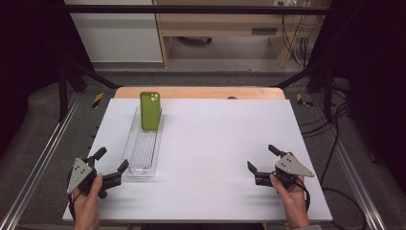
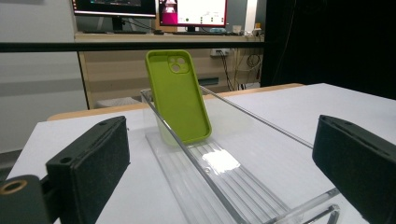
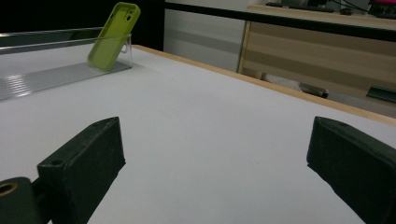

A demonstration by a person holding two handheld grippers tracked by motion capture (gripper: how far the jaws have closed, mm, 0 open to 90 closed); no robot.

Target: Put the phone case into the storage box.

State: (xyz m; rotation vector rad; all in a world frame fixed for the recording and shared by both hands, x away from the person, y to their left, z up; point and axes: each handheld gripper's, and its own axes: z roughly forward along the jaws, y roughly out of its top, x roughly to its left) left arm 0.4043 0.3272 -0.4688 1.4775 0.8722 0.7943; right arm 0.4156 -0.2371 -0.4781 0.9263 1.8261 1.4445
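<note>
A green phone case [image 1: 150,111] [image 2: 179,96] [image 3: 112,36] leans upright against the far end of a long clear plastic tray [image 1: 142,153] [image 2: 243,186] [image 3: 42,77] on the left half of the white table [image 1: 215,143]. My left gripper [image 1: 112,166] [image 2: 219,168] is held near the tray's near end, open, with nothing between its jaws. My right gripper [image 1: 264,159] [image 3: 215,158] hovers over the table's right front part, open and holding nothing.
The table's wooden far edge [image 1: 198,92] borders a dark floor. Metal rails [image 1: 43,158] run along both sides. A wooden cabinet [image 1: 225,28] and cables [image 1: 335,124] stand beyond the table. Monitors [image 2: 154,11] sit on a far desk.
</note>
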